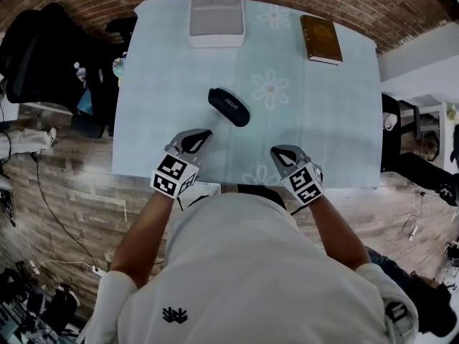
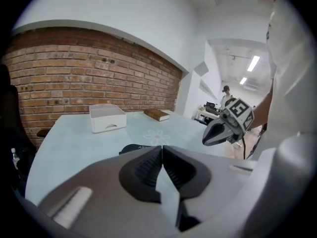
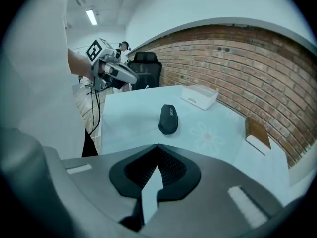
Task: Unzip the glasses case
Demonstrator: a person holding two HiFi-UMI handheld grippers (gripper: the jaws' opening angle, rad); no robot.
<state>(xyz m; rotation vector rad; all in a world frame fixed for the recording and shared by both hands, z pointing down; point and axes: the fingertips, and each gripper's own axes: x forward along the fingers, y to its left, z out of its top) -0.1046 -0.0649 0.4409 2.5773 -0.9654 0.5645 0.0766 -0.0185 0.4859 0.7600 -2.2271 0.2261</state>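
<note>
A black oval glasses case [image 1: 229, 107] lies zipped on the pale blue tablecloth [image 1: 158, 84], near the middle. In the right gripper view the glasses case [image 3: 168, 119] lies ahead; in the left gripper view only the top of the glasses case [image 2: 134, 148] peeks over the jaws. My left gripper [image 1: 203, 135] hovers near the front edge, a little short of the case, jaws shut and empty. My right gripper [image 1: 276, 153] hangs to the right, also shut and empty. The left gripper [image 2: 162, 148] and right gripper [image 3: 158, 147] each show tips meeting.
A white open tray [image 1: 216, 17] stands at the table's far edge. A brown book [image 1: 320, 39] lies at the far right. A black office chair [image 1: 43, 49] stands left of the table. Brick wall behind; wooden floor with cables around.
</note>
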